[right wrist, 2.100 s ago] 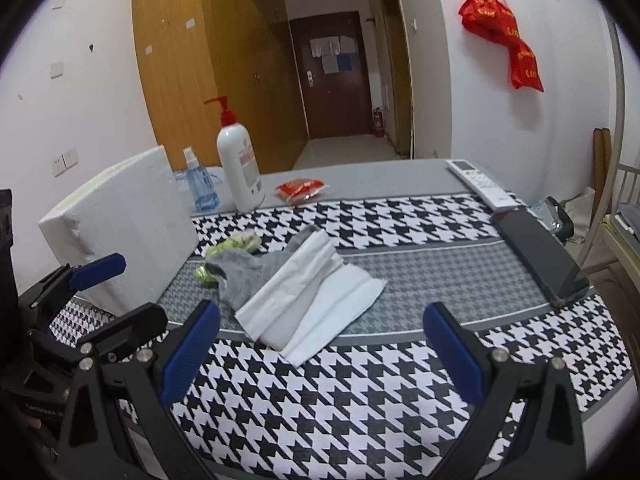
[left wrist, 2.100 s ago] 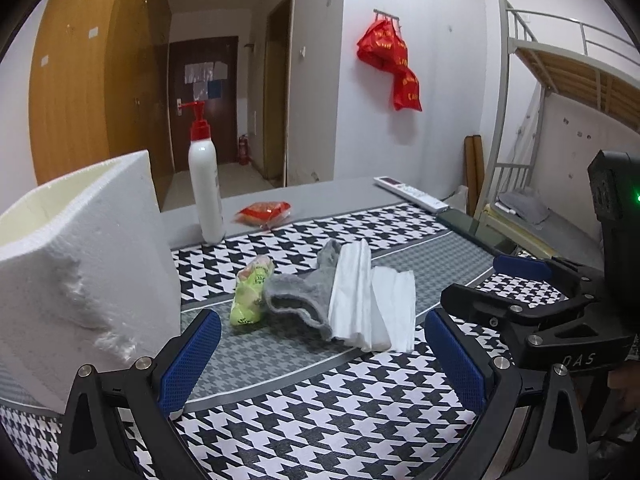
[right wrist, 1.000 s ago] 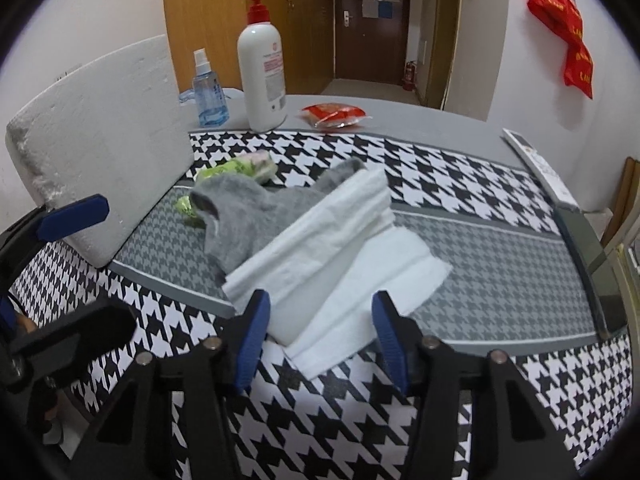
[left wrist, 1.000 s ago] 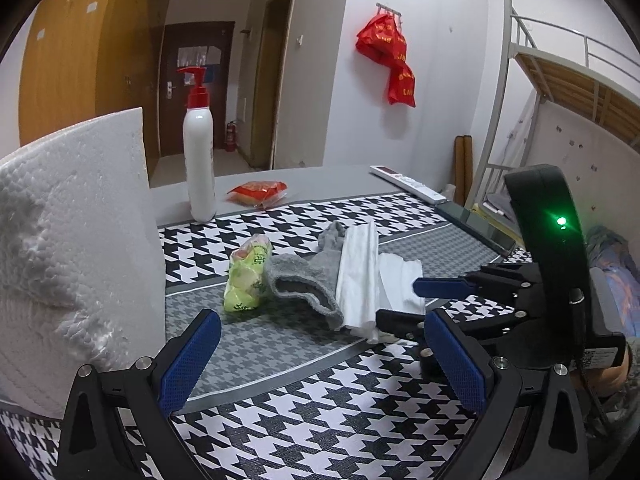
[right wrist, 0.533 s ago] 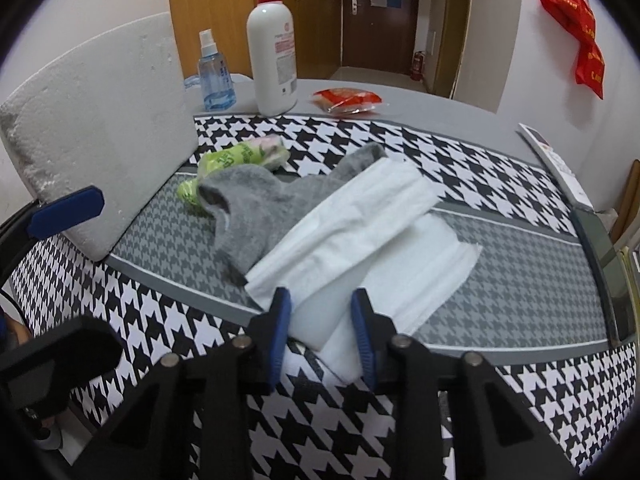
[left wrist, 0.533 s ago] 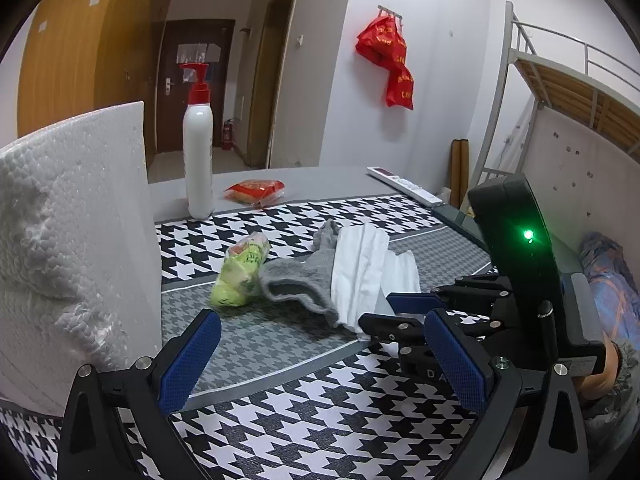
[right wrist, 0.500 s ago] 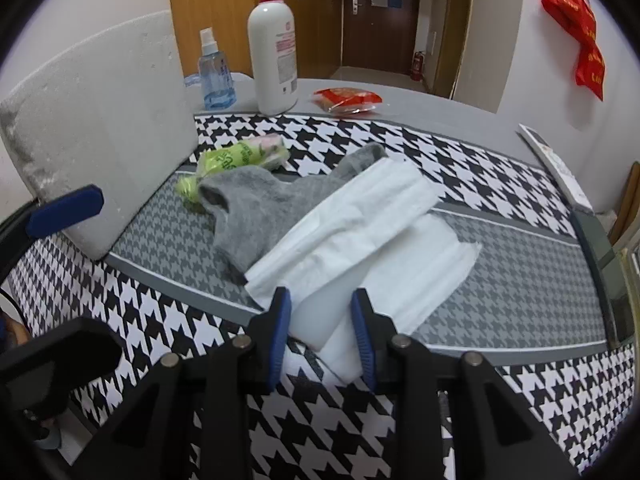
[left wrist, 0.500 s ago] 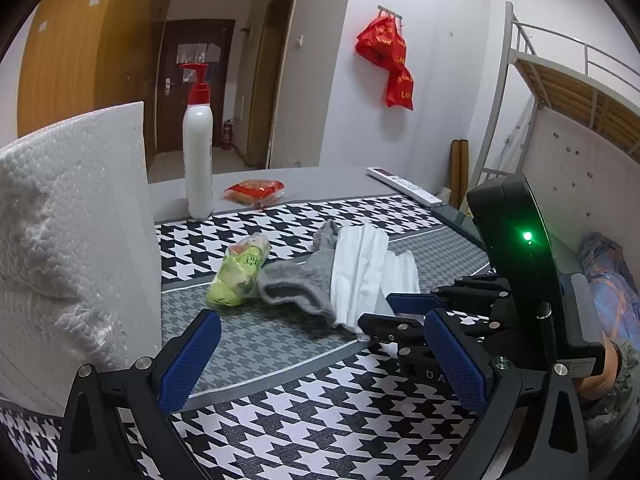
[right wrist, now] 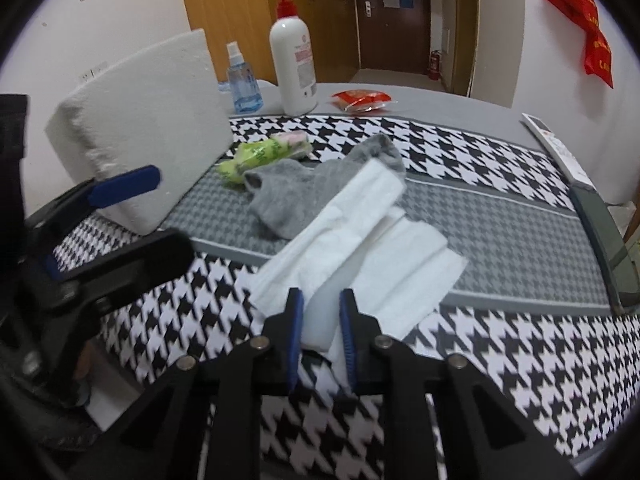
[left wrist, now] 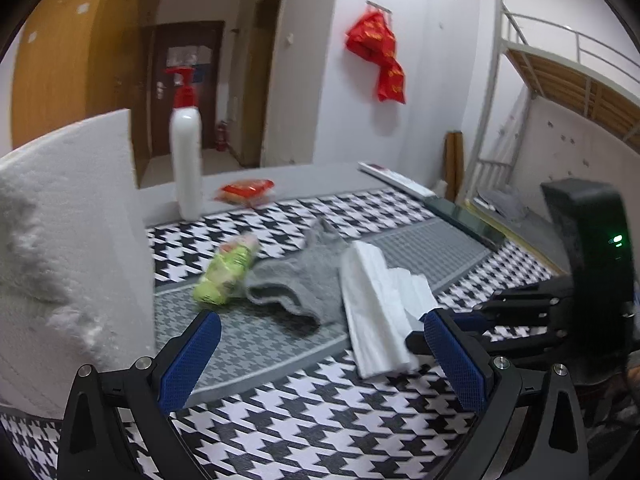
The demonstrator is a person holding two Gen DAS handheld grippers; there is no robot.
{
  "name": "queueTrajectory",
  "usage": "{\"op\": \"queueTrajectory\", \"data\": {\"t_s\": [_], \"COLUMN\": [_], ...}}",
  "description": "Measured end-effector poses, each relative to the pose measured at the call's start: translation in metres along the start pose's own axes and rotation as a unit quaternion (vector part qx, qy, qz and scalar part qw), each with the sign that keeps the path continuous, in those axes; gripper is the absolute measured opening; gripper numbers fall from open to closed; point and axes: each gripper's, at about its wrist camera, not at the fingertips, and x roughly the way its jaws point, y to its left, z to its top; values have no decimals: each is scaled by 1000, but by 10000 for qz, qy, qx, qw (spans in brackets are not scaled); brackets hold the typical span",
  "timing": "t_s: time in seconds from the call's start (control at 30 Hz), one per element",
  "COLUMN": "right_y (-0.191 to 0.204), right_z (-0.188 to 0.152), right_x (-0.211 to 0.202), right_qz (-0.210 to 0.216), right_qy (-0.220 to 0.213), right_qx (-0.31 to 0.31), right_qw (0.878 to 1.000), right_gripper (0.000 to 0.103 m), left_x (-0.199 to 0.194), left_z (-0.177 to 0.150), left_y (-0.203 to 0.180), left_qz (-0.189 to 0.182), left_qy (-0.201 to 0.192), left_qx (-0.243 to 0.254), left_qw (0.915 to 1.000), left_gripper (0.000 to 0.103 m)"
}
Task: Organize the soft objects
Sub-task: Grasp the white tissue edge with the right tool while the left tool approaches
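Right gripper clenched on folded white paper towel, grey sock at its 11 o'clock, left gripper spread wide, grasping nothing

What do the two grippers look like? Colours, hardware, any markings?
Both match: the left gripper and right gripper have matte black angular fingers with textured blue pads and silver screw heads. The right gripper's black body carries a lit green LED. No cables visible.

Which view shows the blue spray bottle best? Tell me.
The right wrist view: the blue spray bottle stands in plain sight between the foam block and the pump bottle. In the left wrist view the foam block hides it.
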Motion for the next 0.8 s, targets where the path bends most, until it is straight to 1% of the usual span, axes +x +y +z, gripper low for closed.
{"op": "queueTrajectory", "data": {"t_s": [0.13,0.23,0.27,0.33,0.4,0.53,0.6,0.63,0.67,0.8], "right_y": [-4,-14,-17,-24,-29,-36,-39,-40,-42,-45], "right_z": [-10,-16,-16,-18,-22,-24,-26,-26,-27,-29], "right_x": [-12,-18,-19,-19,-19,-20,-20,-20,-20,-22], "right_qz": [49,188,226,306,322,359,310,278,286,279], "right_qy": [-49,-168,-201,-222,-220,-285,-291,-291,-290,-318], "right_qx": [70,298,365,488,590,710,735,751,771,796], "right_qw": [10000,9992,9989,9981,9975,9964,9964,9964,9962,9959], "right_gripper": [22,22,22,22,22,22,22,22,22,22], "left_x": [10,19,24,30,37,45,49,52,56,61], "left_z": [-2,-4,-4,-6,-6,-7,-8,-8,-8,-9], "left_y": [-9,-18,-21,-24,-27,-36,-38,-39,-39,-38], "left_qz": [-171,-418,-456,-429,-452,-451,-418,-390,-366,-377], "left_qy": [281,513,599,739,886,1047,1139,1193,1268,1377], "left_qx": [112,143,153,148,114,152,156,160,150,113], "left_qw": [9994,9977,9970,9962,9950,9934,9925,9920,9911,9897], "left_gripper": [102,102,100,95,87,81,68,65,59,48]}}
